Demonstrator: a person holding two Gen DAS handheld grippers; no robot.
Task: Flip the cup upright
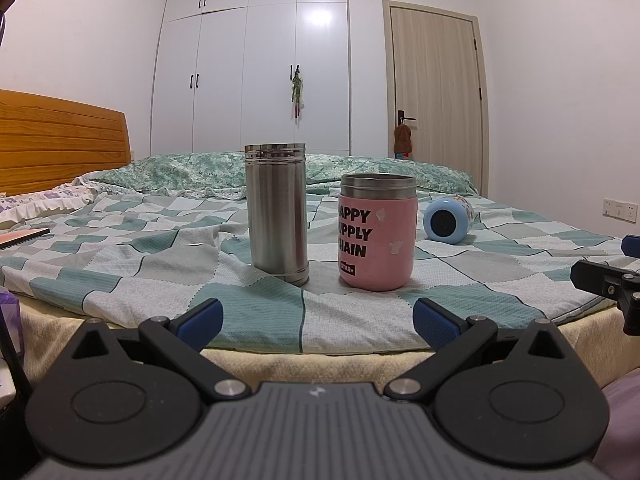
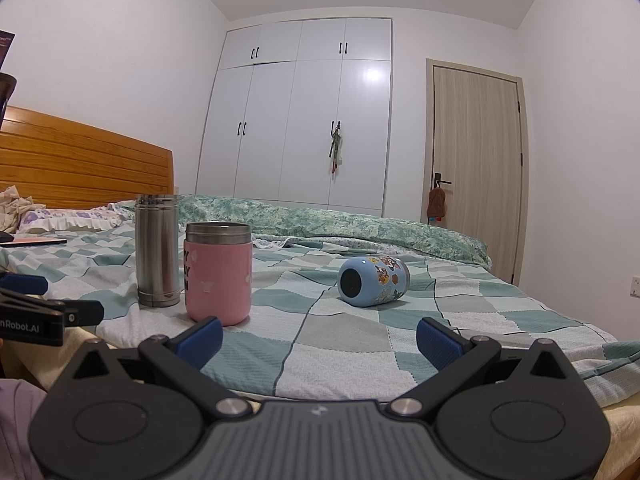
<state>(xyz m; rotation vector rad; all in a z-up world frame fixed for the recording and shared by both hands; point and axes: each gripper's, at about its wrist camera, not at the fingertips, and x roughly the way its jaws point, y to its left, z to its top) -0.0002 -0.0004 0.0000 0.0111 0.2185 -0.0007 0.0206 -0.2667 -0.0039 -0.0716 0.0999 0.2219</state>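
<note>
Right wrist view: the blue sticker-covered cup (image 2: 373, 280) is seen lying on its side on the checked bedsheet (image 2: 340, 344), well apart from the upright pink cup (image 2: 218, 278) and steel flask (image 2: 157, 251). The right gripper (image 2: 319, 340) and left gripper (image 1: 318, 320) are held spread apart, empty, at the bed's edge.

Blue stickered cup (image 2: 372, 280) sideways on bed (image 2: 340, 340)

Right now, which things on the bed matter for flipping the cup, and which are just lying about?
For the job:
blue cup, lying on its side
right gripper, open
left gripper, open

Lying about:
steel flask, upright
pink cup, upright
book
</note>
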